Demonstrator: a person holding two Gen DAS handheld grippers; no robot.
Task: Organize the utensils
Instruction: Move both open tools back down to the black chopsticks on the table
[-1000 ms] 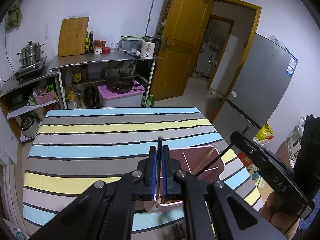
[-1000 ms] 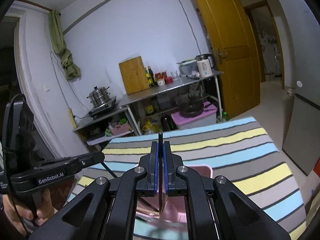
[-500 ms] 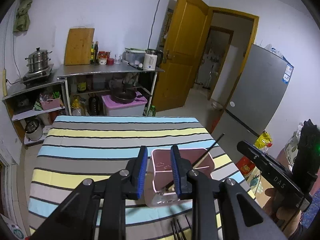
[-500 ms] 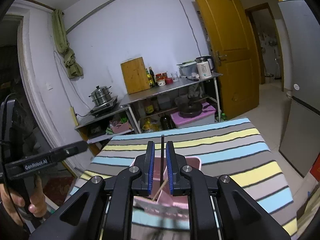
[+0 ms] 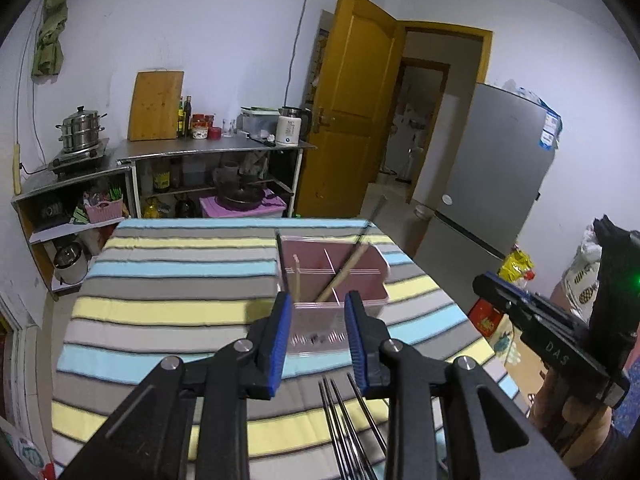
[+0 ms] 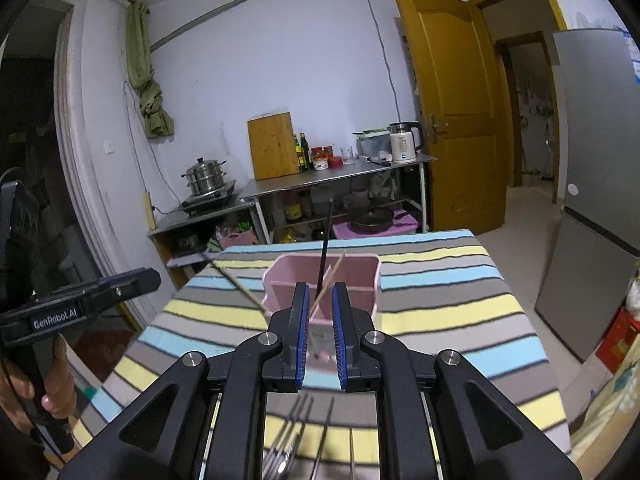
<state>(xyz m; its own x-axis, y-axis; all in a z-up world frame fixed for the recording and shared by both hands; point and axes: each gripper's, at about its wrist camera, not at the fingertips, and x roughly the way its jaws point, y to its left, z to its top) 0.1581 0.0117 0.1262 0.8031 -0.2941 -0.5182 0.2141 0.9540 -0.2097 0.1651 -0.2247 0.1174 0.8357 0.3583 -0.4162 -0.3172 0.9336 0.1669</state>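
A pink divided utensil holder (image 5: 370, 258) (image 6: 360, 270) stands on the striped table. A black chopstick (image 5: 368, 220) (image 6: 326, 240) and wooden chopsticks (image 5: 344, 272) (image 6: 330, 280) lean inside it. My left gripper (image 5: 316, 320) is open and empty, just in front of the holder. My right gripper (image 6: 320, 312) is open and empty, also in front of the holder. Several dark metal chopsticks (image 5: 344, 420) (image 6: 300, 432) lie on the cloth below both grippers.
The striped tablecloth (image 5: 180, 280) covers the table. A steel counter (image 5: 200, 148) with pots, bottles and a kettle stands behind it. A grey fridge (image 5: 492, 168) stands at the right, by an open yellow door (image 5: 352, 100).
Both grippers opened and let go of a black chopstick each. Both pulled back from the holder, which now stands farther ahead with the chopsticks in it.
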